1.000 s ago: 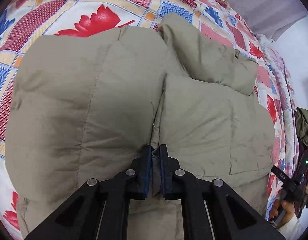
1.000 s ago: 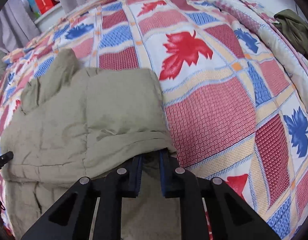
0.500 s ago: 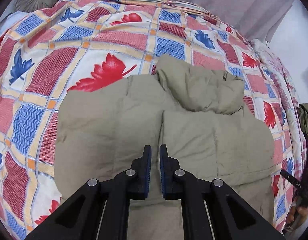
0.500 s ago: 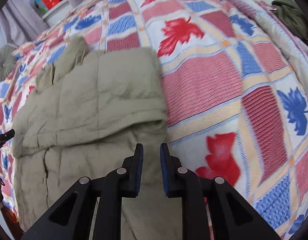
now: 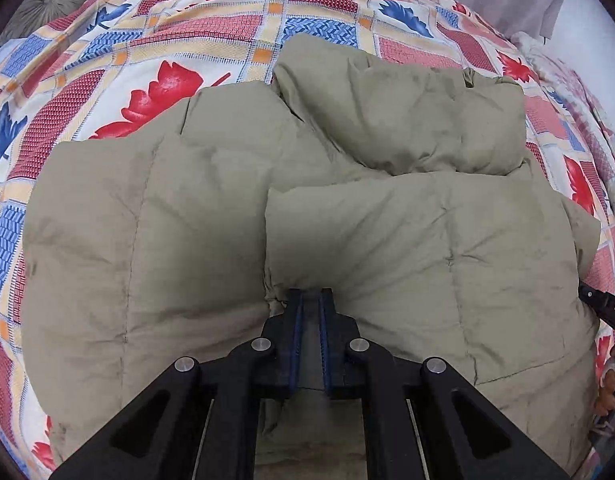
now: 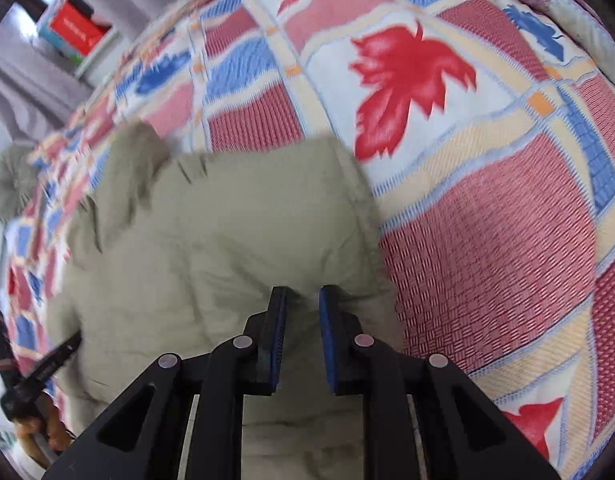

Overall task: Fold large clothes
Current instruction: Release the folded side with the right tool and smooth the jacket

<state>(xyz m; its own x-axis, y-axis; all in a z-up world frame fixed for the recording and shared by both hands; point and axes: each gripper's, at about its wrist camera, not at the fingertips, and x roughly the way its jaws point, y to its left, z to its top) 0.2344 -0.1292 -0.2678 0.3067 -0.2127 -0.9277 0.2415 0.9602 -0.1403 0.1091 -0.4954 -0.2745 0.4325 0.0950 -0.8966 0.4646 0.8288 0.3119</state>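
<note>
A large olive-green padded jacket (image 5: pixel 155 216) lies partly folded on a bed, its hood (image 5: pixel 403 120) bunched at the far end. My left gripper (image 5: pixel 310 294) hovers over the seam where the jacket's two halves meet, its jaws a narrow gap apart with no cloth between them. In the right wrist view the jacket (image 6: pixel 211 232) fills the lower left. My right gripper (image 6: pixel 302 292) is open and empty just above the jacket's right edge. The view is blurred by motion.
A patchwork bedspread (image 5: pixel 211 28) with red and blue leaves covers the bed and shows wide to the right in the right wrist view (image 6: pixel 487 208). A grey round cushion (image 5: pixel 51 4) lies at the far left. A shelf with red boxes (image 6: pixel 73 32) stands beyond the bed.
My left gripper let go of the jacket's middle seam, drew back, then came down close over it again. My right gripper released the jacket's edge, opened and moved forward over it.
</note>
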